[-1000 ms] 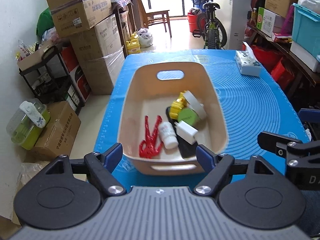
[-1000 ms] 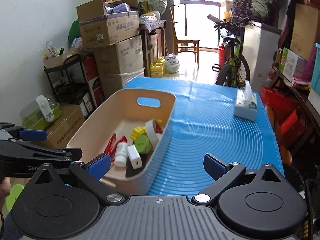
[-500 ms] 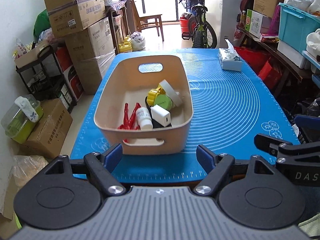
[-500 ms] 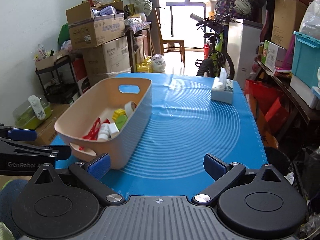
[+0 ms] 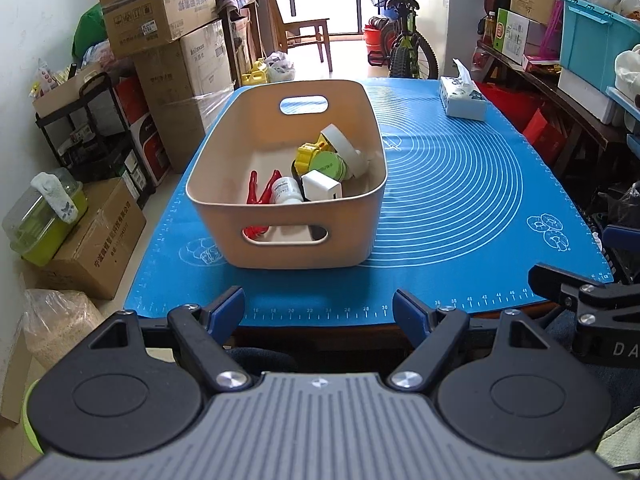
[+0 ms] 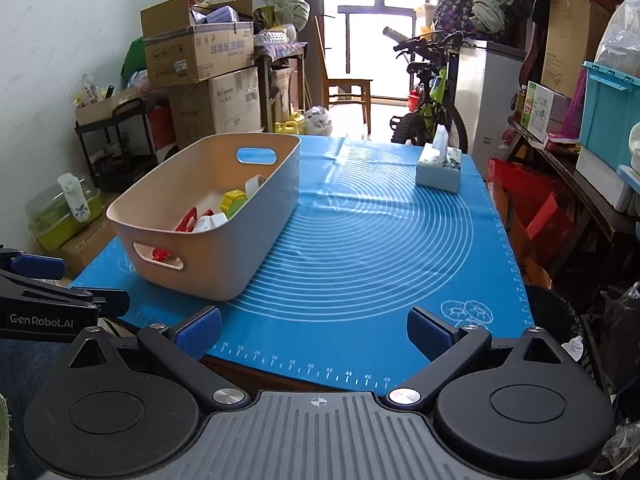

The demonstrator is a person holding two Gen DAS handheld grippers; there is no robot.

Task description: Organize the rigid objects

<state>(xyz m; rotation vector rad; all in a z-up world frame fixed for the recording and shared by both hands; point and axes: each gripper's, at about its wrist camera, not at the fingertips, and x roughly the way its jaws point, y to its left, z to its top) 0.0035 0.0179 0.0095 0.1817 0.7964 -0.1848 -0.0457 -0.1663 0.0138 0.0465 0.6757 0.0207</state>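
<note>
A beige plastic basket (image 5: 288,248) stands on the blue mat (image 5: 460,200), left of its middle. It holds a red clip (image 5: 256,188), a white pill bottle (image 5: 285,192), a white box (image 5: 320,190), a green lid (image 5: 329,164), a yellow cap (image 5: 309,153) and a white roll (image 5: 344,146). My left gripper (image 5: 319,310) is open and empty, low off the table's near edge in front of the basket. My right gripper (image 6: 314,334) is open and empty at the near edge, right of the basket (image 6: 256,240).
A tissue box (image 5: 462,98) sits at the mat's far right (image 6: 438,168). Stacked cardboard boxes (image 5: 168,52) and a black shelf (image 5: 92,136) stand left of the table. A bicycle (image 5: 404,40) and chair (image 5: 304,32) stand behind. Cluttered shelves (image 5: 580,80) line the right.
Both grippers have pulled back and down from over the basket to the table's near edge. Both stayed open and empty. The basket and its contents have not moved.
</note>
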